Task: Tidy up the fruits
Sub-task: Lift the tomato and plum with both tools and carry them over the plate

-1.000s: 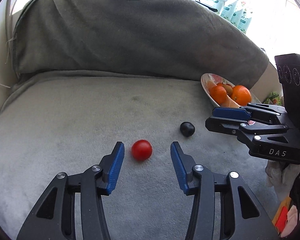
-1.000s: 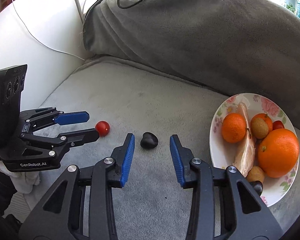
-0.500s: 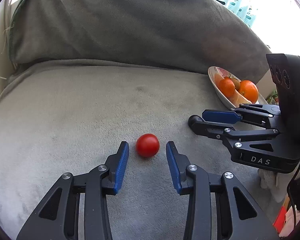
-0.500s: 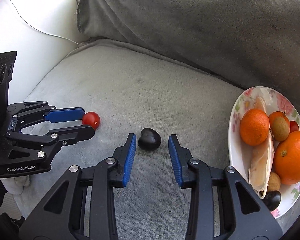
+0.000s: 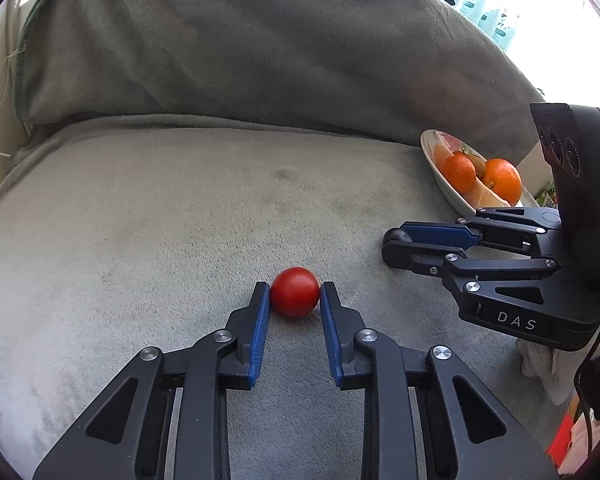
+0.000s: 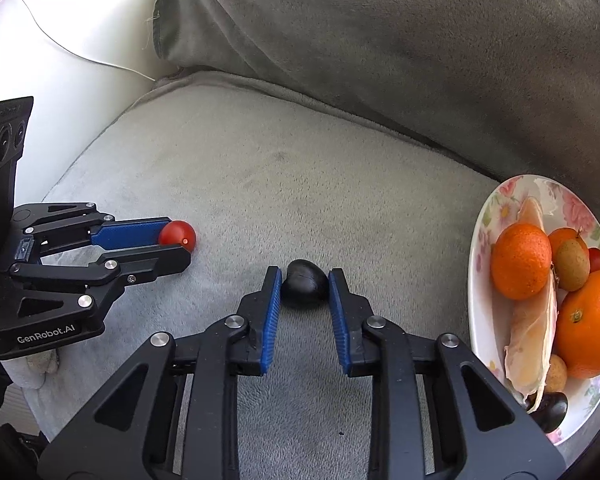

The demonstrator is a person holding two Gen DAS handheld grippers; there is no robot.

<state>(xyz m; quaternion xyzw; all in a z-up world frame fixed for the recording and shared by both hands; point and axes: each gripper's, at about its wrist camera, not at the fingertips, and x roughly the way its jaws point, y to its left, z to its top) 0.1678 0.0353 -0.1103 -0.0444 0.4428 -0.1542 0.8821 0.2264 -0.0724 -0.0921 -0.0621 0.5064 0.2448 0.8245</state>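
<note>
A red cherry tomato [image 5: 295, 292] lies on the grey blanket, and my left gripper [image 5: 294, 285] is shut on it, both blue pads against its sides. From the right wrist view that tomato [image 6: 182, 236] pokes out past the left gripper's tips [image 6: 177, 242]. A small dark glossy fruit [image 6: 304, 286] sits between the pads of my right gripper [image 6: 305, 275]. Its jaws are closing and the pads touch the fruit's sides. In the left wrist view only a sliver of the dark fruit [image 5: 394, 235] shows at the right gripper [image 5: 397, 245].
A flowered plate [image 6: 476, 264] at the right holds oranges [image 6: 520, 266], small brown fruits, a pale peel and a dark fruit. A blanket-covered backrest [image 6: 380, 40] rises behind the seat. A white wall with a thin cable [image 6: 80, 56] is at the left.
Both grippers moved forward and down around their fruits and closed: the left onto the red tomato, the right onto the dark fruit.
</note>
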